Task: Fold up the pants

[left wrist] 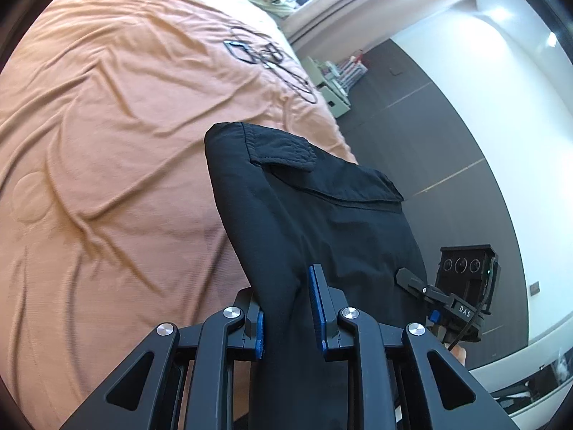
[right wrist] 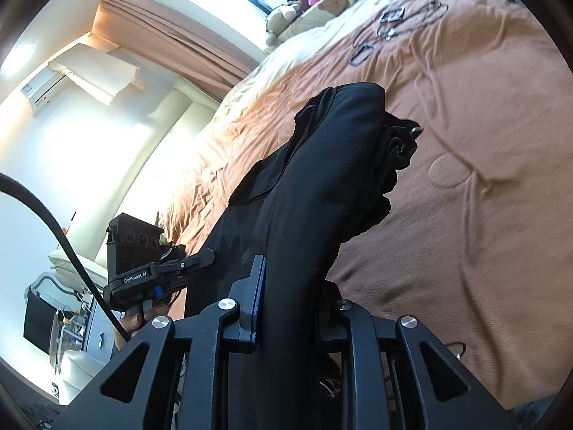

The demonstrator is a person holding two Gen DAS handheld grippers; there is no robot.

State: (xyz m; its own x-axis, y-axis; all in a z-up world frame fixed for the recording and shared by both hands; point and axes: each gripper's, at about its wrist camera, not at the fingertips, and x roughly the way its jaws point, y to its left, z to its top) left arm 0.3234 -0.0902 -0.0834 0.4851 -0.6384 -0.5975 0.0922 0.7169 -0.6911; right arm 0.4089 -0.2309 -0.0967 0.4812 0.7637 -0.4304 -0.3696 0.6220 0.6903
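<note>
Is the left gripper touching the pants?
Touching. The left wrist view shows the left gripper with black pants fabric pinched between its blue pads.

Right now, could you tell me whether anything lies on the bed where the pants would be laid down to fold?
Nothing visible does nearby. Both the left gripper and right gripper already clamp the black pants, and the orange bedspread beside them is bare. Only some dark cables lie farther up, toward the pillows.

1. A home bedroom: a bed (left wrist: 107, 125) under an orange cover.
2. Stuffed toys (right wrist: 283, 14) at its head.
3. Curtains (right wrist: 172, 25) by a bright window; an air conditioner (right wrist: 43, 89) on the wall.
</note>
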